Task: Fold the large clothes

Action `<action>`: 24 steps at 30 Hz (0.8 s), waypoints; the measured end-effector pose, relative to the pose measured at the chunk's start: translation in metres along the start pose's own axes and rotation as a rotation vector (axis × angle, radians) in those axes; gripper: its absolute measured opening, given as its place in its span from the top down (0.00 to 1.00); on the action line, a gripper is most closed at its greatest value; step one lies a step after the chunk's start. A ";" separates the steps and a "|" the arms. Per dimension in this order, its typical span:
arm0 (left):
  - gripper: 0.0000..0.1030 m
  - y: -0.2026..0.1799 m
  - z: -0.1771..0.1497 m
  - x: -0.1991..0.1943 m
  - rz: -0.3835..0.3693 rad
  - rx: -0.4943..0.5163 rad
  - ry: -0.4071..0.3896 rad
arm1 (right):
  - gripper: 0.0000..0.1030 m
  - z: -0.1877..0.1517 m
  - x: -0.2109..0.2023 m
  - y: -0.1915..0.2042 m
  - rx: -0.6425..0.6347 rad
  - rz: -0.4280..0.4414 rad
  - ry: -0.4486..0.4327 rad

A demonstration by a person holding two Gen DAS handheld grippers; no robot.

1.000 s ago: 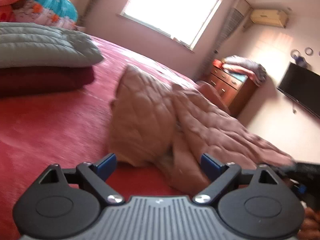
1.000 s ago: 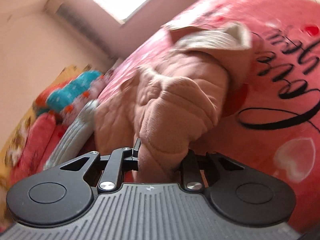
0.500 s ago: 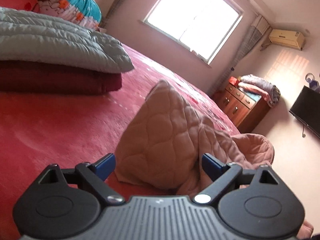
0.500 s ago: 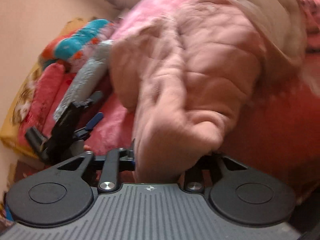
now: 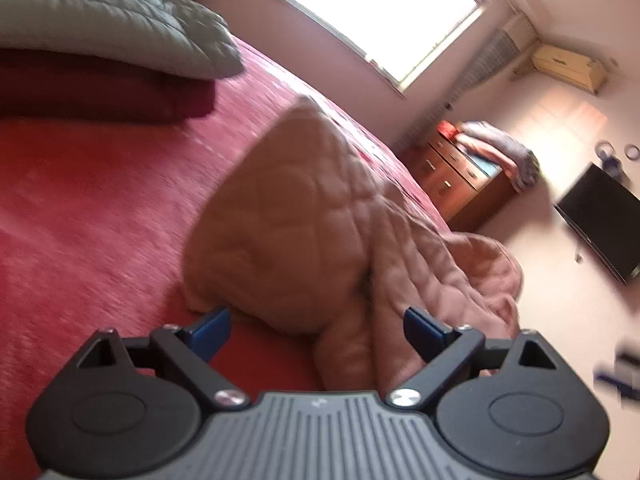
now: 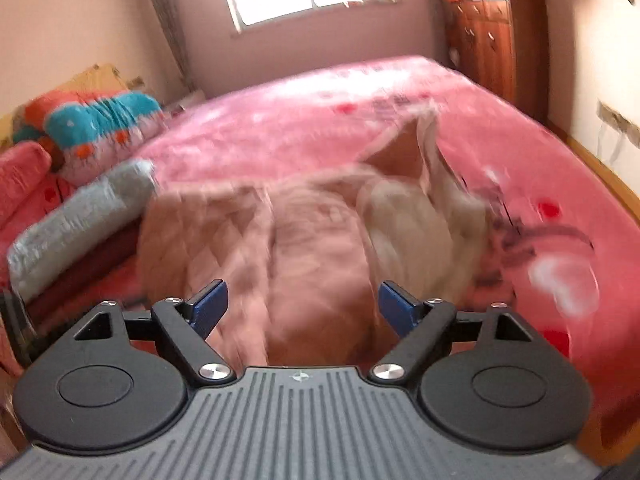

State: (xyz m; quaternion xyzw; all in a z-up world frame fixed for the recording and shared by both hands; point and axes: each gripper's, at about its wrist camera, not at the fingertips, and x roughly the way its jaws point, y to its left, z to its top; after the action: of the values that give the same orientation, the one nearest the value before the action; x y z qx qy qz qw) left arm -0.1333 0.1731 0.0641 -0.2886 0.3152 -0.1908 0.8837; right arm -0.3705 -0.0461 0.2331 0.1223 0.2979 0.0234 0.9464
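A pink quilted coat (image 5: 320,232) lies crumpled on the red bed (image 5: 100,208). In the left wrist view one flap stands up in a peak. My left gripper (image 5: 316,330) is open and empty, its blue pads just short of the coat's near edge. In the right wrist view the coat (image 6: 304,248) is blurred, with its pale lining (image 6: 420,216) showing on the right. My right gripper (image 6: 302,308) is open and empty, close above the coat's near end.
A folded grey quilted garment (image 5: 112,28) lies on a folded maroon one (image 5: 100,92) at the bed's left. Colourful bedding (image 6: 100,128) is piled at the headboard. A wooden dresser (image 5: 464,176), a wall TV (image 5: 600,220) and a window (image 5: 380,12) stand beyond the bed.
My right gripper has opened and let go of the coat, which has dropped onto the bed. The right view has swung towards the window. My left gripper stays open near the coat.
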 end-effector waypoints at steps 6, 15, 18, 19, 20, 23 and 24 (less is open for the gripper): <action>0.10 -0.007 -0.010 0.008 -0.083 0.007 0.082 | 0.00 0.071 0.075 0.007 0.098 0.230 0.019; 0.11 -0.012 -0.021 0.025 -0.139 0.006 0.199 | 0.00 0.135 0.268 0.018 0.108 0.467 0.266; 0.11 -0.013 -0.024 0.032 -0.149 -0.001 0.233 | 0.00 0.129 0.313 0.017 0.176 0.460 0.367; 0.11 -0.013 -0.024 0.034 -0.153 -0.003 0.237 | 0.00 0.126 0.325 0.016 0.201 0.441 0.387; 0.11 -0.013 -0.025 0.035 -0.156 -0.006 0.240 | 0.00 0.120 0.326 0.013 0.219 0.440 0.398; 0.11 -0.013 -0.026 0.041 -0.164 -0.025 0.251 | 0.00 0.111 0.334 0.010 0.299 0.550 0.418; 0.11 -0.016 -0.025 0.041 -0.170 -0.031 0.253 | 0.00 0.109 0.335 0.011 0.328 0.588 0.418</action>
State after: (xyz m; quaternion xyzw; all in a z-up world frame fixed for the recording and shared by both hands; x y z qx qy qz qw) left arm -0.1226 0.1297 0.0399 -0.3013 0.4013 -0.2952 0.8130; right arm -0.0324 -0.0203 0.1351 0.3447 0.4361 0.2698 0.7862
